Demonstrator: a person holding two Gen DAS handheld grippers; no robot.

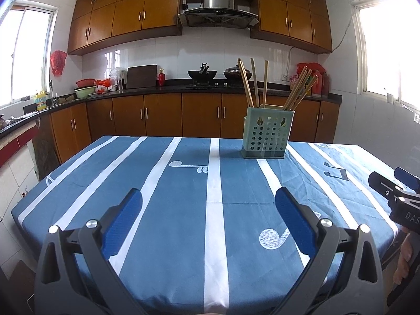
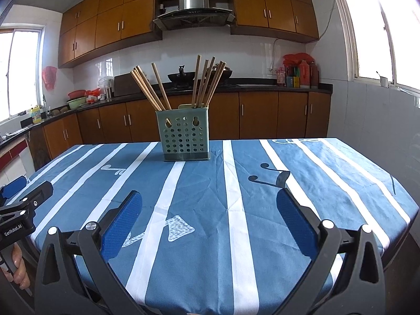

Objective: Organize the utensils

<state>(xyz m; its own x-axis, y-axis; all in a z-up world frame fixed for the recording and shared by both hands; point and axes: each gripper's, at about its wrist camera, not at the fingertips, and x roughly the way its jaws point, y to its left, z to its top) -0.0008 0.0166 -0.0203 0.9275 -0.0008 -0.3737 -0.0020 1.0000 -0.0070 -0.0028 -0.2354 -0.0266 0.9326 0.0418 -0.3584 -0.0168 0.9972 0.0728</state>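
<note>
Jaws of both grippers gape empty; left gripper (image 2: 15, 197) reads "GenRobot.AI", right gripper (image 1: 393, 183) "DAS".

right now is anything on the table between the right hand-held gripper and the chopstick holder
Nothing visible. Between the open right hand-held gripper and the green chopstick holder lies only bare striped tablecloth. The left hand-held gripper is off to the side, also open, not in the path.
</note>
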